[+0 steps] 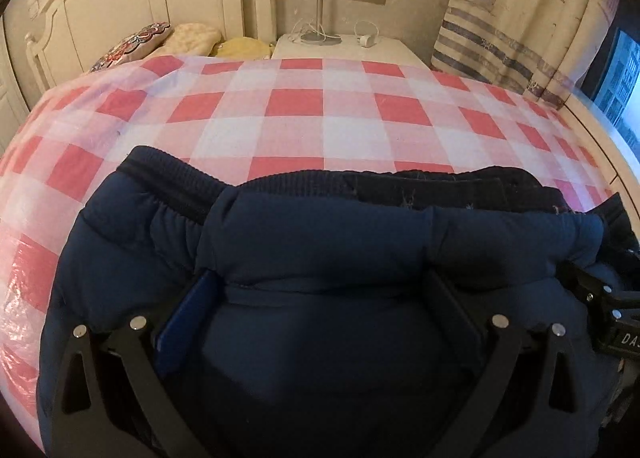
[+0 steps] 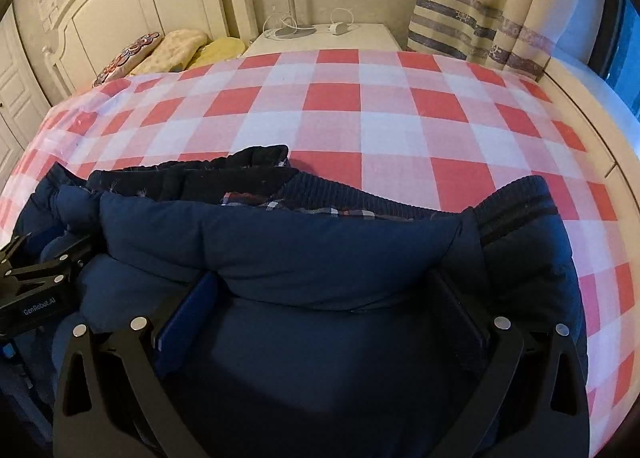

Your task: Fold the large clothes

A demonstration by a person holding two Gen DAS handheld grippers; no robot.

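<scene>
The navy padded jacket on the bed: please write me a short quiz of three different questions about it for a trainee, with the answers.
1. True or false: the navy padded jacket lies on a plain white sheet.
2. Which edge of the jacket lies farthest from the cameras? A) the ribbed band B) a hood C) a belt
3. Fill in: inside the folded edge, the right wrist view shows a ____ lining.

Key
1. False: the checked bed cover is red, pink and white.
2. A: the ribbed band lies along the far edge.
3. Plaid: the plaid lining shows just behind the padded fold.
</scene>
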